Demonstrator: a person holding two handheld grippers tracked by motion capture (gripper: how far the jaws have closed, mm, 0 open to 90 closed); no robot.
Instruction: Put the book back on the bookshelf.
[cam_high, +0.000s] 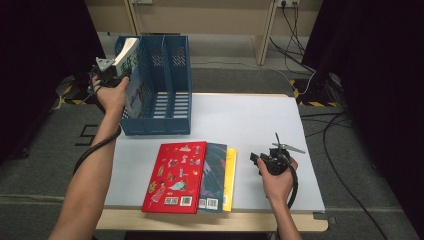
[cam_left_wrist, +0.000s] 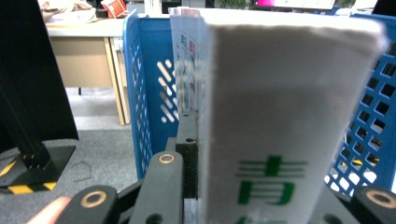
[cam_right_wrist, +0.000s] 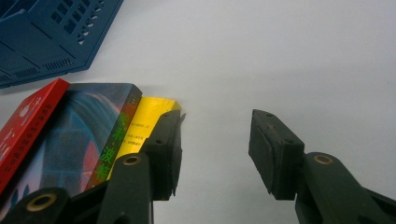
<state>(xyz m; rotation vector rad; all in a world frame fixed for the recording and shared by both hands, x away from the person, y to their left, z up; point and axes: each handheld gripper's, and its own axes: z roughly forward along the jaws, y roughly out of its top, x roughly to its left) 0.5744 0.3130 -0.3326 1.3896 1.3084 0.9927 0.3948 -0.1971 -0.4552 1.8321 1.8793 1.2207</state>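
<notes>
**Book held above the file rack, not yet inside**

Book (cam_high: 131, 65) with the white page edge and green characters is held by the left gripper (cam_high: 111, 70) at the left end of the blue file rack (cam_high: 165, 107), tilted and high over the leftmost compartment. My judgement is that the main risk is the lower corner catching on the rack's left wall or on a divider, because the book leans and does not line up with the slot; it may then twist in the grip or push the light rack along the table (cam_high: 250, 120). The grip sits near one edge, so the book could also swing down.

In the left gripper view the jaws are closed tightly on the book (cam_left_wrist: 289, 116), one on each side. The right gripper (cam_right_wrist: 215, 154) rests on the table with its jaws wide apart, holding nothing, just beside the yellow book (cam_right_wrist: 142, 123) of the stack of three.
</notes>
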